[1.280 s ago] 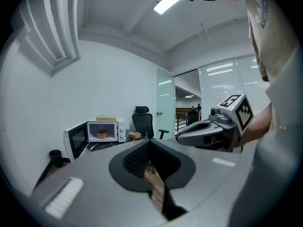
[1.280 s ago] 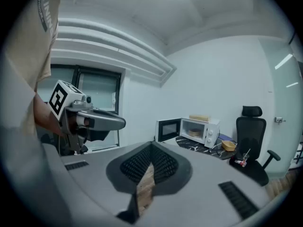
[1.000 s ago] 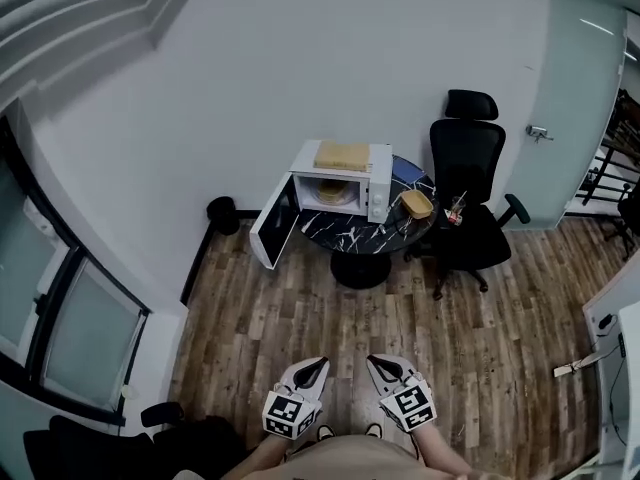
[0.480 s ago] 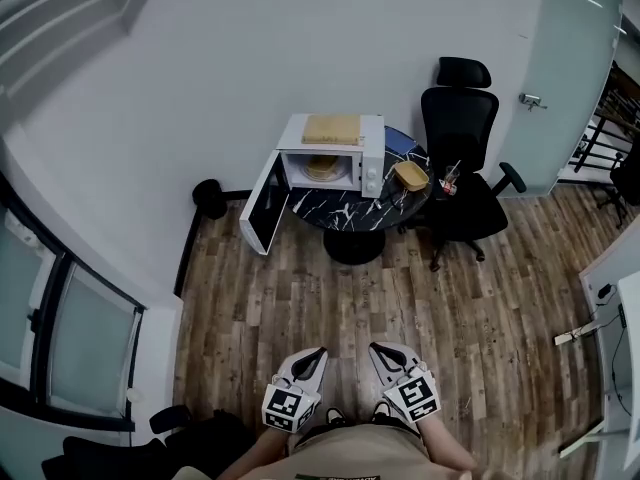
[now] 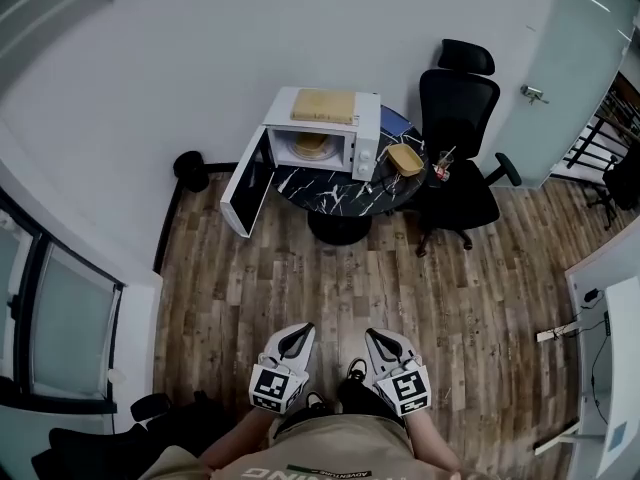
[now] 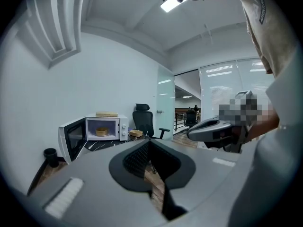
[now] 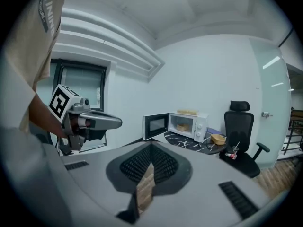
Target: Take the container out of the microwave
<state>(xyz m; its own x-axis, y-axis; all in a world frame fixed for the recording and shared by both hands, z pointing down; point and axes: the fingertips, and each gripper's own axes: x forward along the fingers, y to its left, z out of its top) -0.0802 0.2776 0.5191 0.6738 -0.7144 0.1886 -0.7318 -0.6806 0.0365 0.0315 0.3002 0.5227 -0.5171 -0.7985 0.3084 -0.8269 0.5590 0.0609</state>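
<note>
Left gripper [image 5: 293, 337] and right gripper [image 5: 381, 341] are both sitting closed with nothing between the jaws. They're being held low at the waist, pointing ahead. I'm reading that as a carry posture, since the microwave [image 5: 322, 134] is well apart across the room. The container [image 5: 311, 145] is sitting inside it with the door [image 5: 243, 180] hanging open, so access looks ready. The microwave is standing on a dark round table [image 5: 330, 194] against a white wall, with a black chair [image 5: 455, 138] beside it and a wood floor [image 5: 330, 288] between.
</note>
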